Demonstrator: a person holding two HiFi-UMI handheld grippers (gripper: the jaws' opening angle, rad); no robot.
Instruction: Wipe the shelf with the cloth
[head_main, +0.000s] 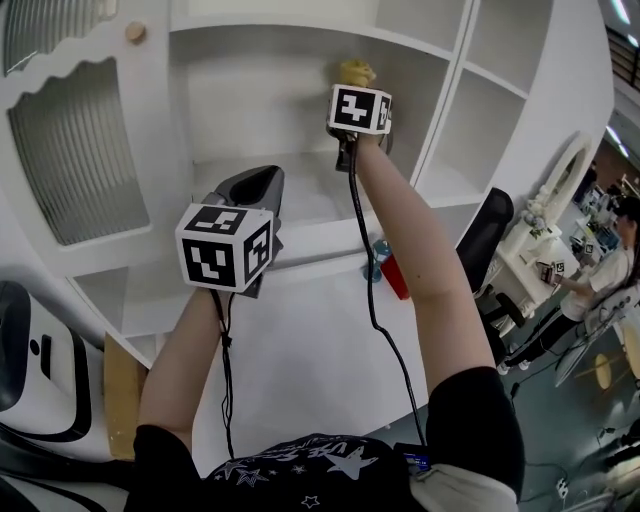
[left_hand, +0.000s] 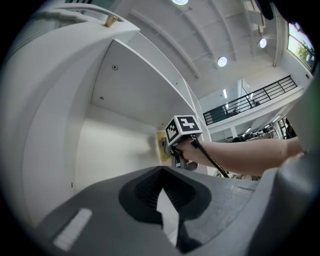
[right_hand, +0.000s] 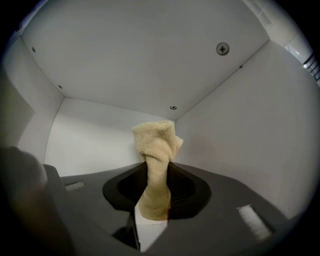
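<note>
Well inside shelf (right_hand: 95, 137) corner: cloth (right_hand: 155, 150).

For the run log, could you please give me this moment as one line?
right gripper: shut on cloth, inside shelf | left gripper: shut, empty

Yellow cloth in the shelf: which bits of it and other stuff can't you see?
- Head view: the yellow terry cloth is mostly behind the right hand-held gripper and its marker cube; whether it touches the white shelf cannot be told.
- Left gripper view: the cloth is a small blurred patch.
- Head view: a red and blue thing below the shelf is half behind the forearm, too small to name.
</note>
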